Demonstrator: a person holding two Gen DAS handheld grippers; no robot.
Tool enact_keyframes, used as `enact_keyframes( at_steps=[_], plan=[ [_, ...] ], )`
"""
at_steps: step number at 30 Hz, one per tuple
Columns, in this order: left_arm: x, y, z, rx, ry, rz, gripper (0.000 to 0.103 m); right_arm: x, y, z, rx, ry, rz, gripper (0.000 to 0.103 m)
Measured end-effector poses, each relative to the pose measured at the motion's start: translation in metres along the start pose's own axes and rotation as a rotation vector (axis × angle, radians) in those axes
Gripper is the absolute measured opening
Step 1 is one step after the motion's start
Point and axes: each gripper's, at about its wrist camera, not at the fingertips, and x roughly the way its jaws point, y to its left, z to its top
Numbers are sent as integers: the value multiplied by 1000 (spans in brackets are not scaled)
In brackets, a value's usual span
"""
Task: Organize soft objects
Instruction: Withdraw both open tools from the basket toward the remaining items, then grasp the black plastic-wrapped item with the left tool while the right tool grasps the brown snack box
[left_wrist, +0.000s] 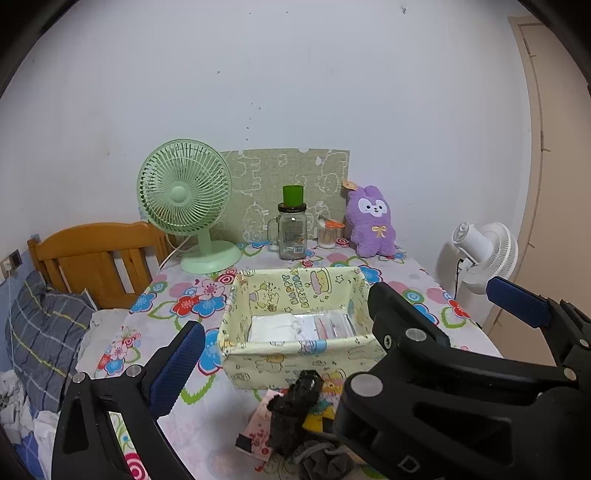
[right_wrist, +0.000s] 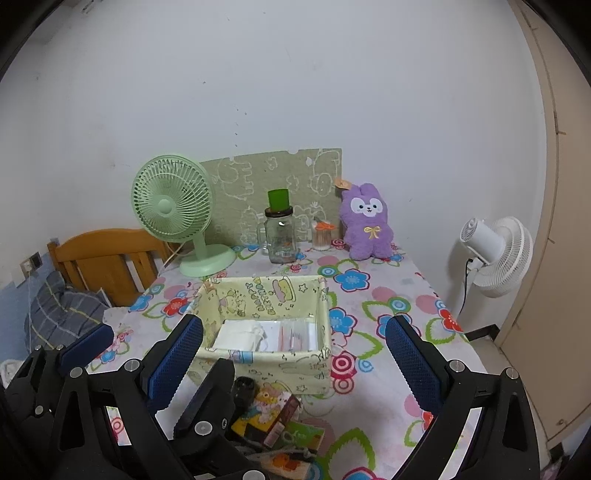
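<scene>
Soft stuff sat in pile (left_wrist: 295, 417) at near table edge, just in front of bin (left_wrist: 295, 354): black bundle (left_wrist: 297, 404), pink pouch (left_wrist: 255, 430), grey drawstring bag (left_wrist: 321, 459). Bin held white folded packs (left_wrist: 299, 326). Left gripper (left_wrist: 288, 354) hovered over pile, fingers spread wide, holding nothing. Right gripper (right_wrist: 295, 365) just beside it, also wide open, empty. Flowery tablecloth (left_wrist: 177, 302) underneath. Further back: green fan (left_wrist: 184, 199), jar (left_wrist: 291, 232), purple bunny plush (left_wrist: 371, 221) against wall. White fan (right_wrist: 495, 254) off right of table.
</scene>
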Motion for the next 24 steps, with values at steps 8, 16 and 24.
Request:
enact_keyframes(
  at_steps=[8, 16, 24],
  plan=[
    [-15, -3, -14, 7, -5, 0, 103, -18, 0, -14, 12, -21, -25, 101],
    [-23, -4, -27, 15, -6, -24, 103, -29, -1, -27, 21, -25, -25, 101],
    [-20, -5, -41, 15, 11, -29, 102, -24, -2, -41, 24, -2, -2, 100]
  ],
)
